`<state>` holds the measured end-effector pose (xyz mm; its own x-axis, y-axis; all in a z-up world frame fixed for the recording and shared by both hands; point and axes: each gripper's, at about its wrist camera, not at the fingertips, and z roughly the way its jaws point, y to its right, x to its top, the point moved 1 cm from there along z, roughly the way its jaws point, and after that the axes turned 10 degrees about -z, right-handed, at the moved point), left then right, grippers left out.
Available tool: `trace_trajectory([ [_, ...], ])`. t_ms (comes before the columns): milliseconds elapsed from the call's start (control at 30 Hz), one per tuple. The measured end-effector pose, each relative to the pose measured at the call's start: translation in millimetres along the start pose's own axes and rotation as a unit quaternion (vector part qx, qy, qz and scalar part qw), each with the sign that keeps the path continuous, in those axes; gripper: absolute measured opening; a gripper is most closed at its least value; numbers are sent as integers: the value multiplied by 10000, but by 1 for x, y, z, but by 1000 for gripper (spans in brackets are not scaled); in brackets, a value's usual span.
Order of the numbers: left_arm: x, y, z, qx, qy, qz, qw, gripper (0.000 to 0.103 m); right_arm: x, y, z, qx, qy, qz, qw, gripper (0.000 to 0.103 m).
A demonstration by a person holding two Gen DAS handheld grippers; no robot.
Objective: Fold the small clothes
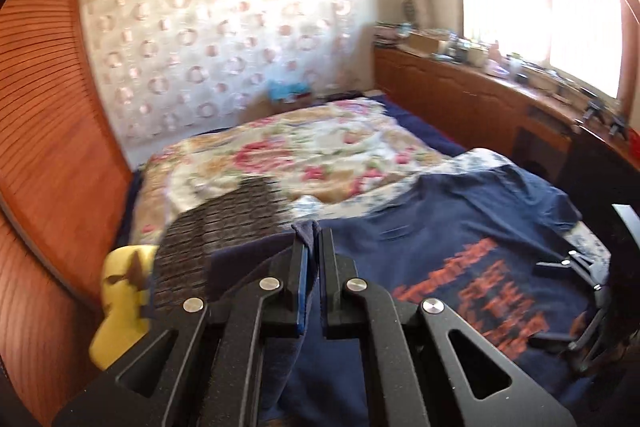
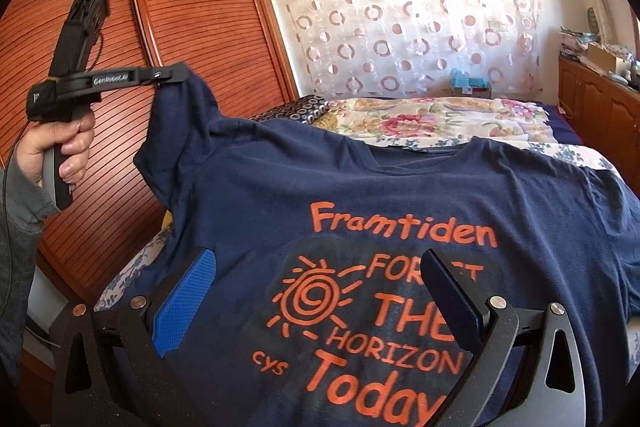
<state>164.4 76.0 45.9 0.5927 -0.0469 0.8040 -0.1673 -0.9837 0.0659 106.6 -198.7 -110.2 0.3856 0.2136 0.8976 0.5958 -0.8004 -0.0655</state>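
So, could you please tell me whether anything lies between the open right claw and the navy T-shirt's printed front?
Nothing visible does: the right claw hangs open straight over the navy T-shirt, while the left claw pinches its sleeve off to the side.

Matt navy cotton-like cloth T-shirt point(image 2: 400, 187); ribbed glossy wood wardrobe point(image 2: 180, 7); matt black plastic right hand-held gripper point(image 2: 320, 291) with textured blue pads point(image 2: 184, 299).

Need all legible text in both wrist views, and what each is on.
"Framtiden" – navy T-shirt, top of the orange print.
"THE", "HORIZON", "Today", small "cys" – same print, lower lines.
"FOR…" – same print; its end is hidden behind the right gripper.
"GenRobot.ai" – left gripper.
Left wrist view: print too blurred to read.
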Motion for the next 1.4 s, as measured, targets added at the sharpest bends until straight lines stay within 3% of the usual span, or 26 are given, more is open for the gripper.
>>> trace_trajectory([
  [200, 4, 41, 21, -172, -136, 201, 9996, 8, -5, 16, -9, -92, 25, 174, 9998, 102],
  [300, 1, 45, 11, -278, -19, 246, 9993, 28, -5, 17, -12, -159, 19, 209, 9997, 102],
  [367, 0, 45, 5, -240, 79, 315, 9992, 48, -6, 20, -12, -192, 26, 254, 9995, 102],
  [567, -20, 22, -16, -176, 147, 66, 9997, 71, -1, 18, -4, -225, -27, 271, 9994, 102],
  [733, -62, 0, -25, 32, 232, -286, 9993, 71, 2, 15, -2, -213, -97, 183, 9996, 102],
  [900, -102, -8, -14, 219, 31, -358, 9991, 71, 10, 21, 4, -42, -159, 145, 9998, 100],
  [1167, -152, -12, 22, 242, -481, -525, 9972, 71, 42, 24, 45, 318, -540, -334, 9975, 71],
  [1400, -160, -19, 44, 335, -867, -677, 9934, 71, 63, 18, 95, 707, -925, -609, 9913, 64],
])
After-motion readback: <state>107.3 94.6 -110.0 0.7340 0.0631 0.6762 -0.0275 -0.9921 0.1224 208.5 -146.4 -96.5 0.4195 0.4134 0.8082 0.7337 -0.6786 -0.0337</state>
